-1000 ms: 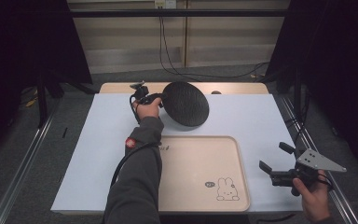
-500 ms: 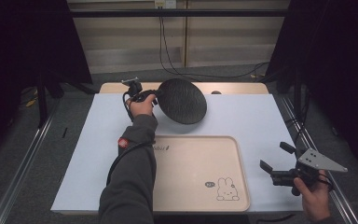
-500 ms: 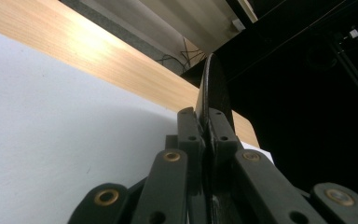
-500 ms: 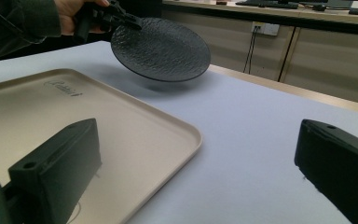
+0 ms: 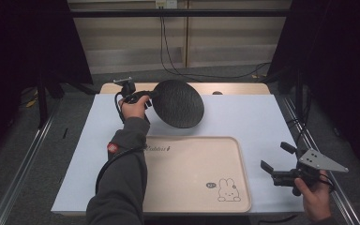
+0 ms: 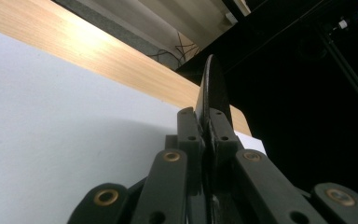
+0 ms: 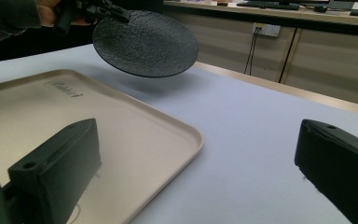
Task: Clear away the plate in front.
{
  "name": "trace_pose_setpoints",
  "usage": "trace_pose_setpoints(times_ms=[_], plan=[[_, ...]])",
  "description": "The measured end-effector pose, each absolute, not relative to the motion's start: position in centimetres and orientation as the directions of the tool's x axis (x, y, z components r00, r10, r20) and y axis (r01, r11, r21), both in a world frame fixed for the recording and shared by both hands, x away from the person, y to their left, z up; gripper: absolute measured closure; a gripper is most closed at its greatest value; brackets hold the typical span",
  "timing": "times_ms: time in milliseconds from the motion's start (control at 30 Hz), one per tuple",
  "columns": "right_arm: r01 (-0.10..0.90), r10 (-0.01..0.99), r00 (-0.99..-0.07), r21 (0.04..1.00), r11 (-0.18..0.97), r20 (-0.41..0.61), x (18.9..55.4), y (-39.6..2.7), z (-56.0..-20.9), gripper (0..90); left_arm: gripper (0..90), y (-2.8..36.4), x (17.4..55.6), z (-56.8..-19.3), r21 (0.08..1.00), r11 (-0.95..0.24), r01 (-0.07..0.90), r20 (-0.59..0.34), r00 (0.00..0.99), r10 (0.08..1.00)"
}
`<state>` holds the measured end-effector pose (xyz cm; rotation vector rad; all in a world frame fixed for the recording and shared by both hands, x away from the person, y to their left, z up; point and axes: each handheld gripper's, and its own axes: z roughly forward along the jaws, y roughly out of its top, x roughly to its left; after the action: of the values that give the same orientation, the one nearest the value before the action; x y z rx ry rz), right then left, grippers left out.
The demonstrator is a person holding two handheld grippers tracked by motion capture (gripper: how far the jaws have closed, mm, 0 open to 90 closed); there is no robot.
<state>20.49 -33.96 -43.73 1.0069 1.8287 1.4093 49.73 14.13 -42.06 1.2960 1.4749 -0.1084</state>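
Left gripper (image 5: 143,95) has its jaws clamped on the rim of the black plate (image 5: 178,103), held tilted off the desk just beyond the tray (image 5: 194,197); right gripper (image 5: 281,164) sits open, well apart.

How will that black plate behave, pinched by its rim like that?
The plate probably stays stiff: it holds its shape off the table, clamped at one edge by the left gripper. Held off-centre, it may sag or twist. Its textured surface likely resists slipping. Possibly breakable if dropped.

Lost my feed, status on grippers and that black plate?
Left gripper shut on black plate, plate clear of table. Right gripper open, empty. Tray bare.
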Motion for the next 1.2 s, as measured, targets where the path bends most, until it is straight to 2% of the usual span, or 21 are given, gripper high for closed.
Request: trace_pose_setpoints(times_ms=[733, 1200], plan=[[0.194, 0.851, -0.524, 0.971, 0.141, -0.019, 20.8, -33.9, -43.8, 0.0, 86.2, 16.2, 46.7, -40.1, 0.567, 0.312, 0.763, -0.732, 0.292, 0.615], [0.194, 0.848, -0.53, 0.969, 0.151, -0.026, 20.8, -33.8, -43.8, 0.0, 86.3, 16.2, 44.7, -39.6, 0.544, 0.255, 0.8, -0.741, 0.314, 0.594]])
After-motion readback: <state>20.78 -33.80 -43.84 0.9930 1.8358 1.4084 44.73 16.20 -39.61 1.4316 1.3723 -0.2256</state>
